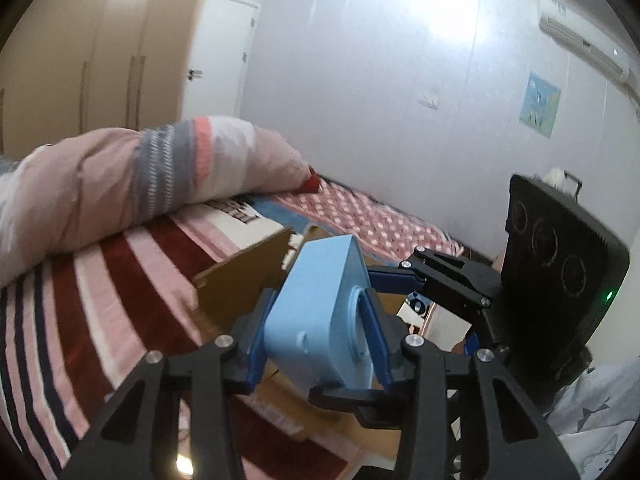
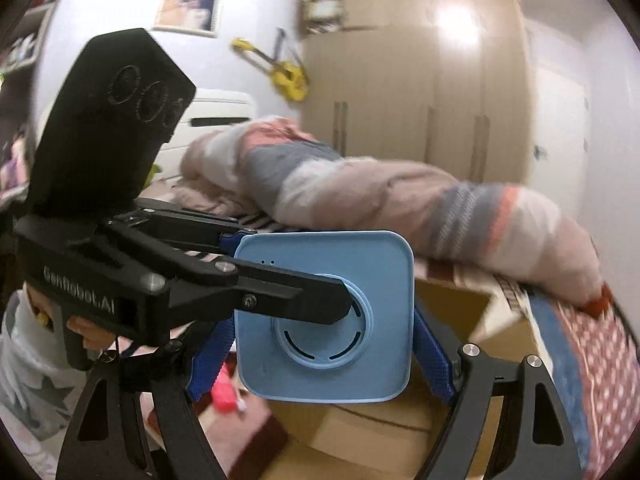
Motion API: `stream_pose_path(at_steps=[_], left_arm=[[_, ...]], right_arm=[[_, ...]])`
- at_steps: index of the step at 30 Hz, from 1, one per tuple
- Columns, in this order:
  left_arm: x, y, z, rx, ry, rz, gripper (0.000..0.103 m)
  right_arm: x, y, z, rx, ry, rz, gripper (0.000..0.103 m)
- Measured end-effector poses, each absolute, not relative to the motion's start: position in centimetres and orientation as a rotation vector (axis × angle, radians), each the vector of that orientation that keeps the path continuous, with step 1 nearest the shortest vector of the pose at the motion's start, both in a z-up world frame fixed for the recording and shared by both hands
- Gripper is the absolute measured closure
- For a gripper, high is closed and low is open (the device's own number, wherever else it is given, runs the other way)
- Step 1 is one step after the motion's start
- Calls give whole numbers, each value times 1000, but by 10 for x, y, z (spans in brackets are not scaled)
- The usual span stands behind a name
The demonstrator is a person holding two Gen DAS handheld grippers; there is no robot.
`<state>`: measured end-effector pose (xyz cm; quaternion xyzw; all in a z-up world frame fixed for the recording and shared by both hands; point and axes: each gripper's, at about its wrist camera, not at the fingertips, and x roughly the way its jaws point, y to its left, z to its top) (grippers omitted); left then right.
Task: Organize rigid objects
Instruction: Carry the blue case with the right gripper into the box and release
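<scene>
So both grippers are on the same thing here: a light blue box (image 2: 324,316) with rounded corners and a round ring detail on one face, held up in the air over an open cardboard box (image 2: 452,312) that sits on the bed. The left gripper (image 1: 316,336) has its blue pads clamped on two opposite faces of the blue box, one pad right over that ring. The right gripper (image 2: 324,360) squeezes it from the sides, its jaws spread wide around the full width. Behind it all there's a rolled-up striped duvet (image 1: 132,176) lying on a red and pink striped blanket (image 1: 100,300).
</scene>
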<state>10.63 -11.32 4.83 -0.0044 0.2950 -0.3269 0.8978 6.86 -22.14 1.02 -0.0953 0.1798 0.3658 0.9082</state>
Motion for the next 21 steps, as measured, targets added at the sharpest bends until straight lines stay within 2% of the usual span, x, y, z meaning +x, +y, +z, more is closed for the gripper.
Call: stream_pose_path(at_steps=[6, 8, 10, 11, 12, 14, 21], left_arm=[[140, -145, 28, 27, 715, -666, 61], [141, -149, 26, 50, 710, -636, 51], [140, -145, 28, 49, 677, -616, 27], [137, -139, 31, 29, 658, -612, 23], [139, -134, 32, 13, 648, -610, 21], [135, -122, 38, -12, 633, -598, 21], [106, -66, 57, -32, 551, -464, 18]], right_arm=[[106, -244, -5, -195, 522, 682, 24], [117, -245, -11, -206, 563, 651, 23], [122, -247, -16, -215, 584, 627, 23], [123, -248, -18, -212, 592, 626, 21], [123, -249, -19, -206, 595, 629, 16], [125, -253, -20, -179, 595, 634, 13], [92, -237, 1, -174, 500, 703, 13]])
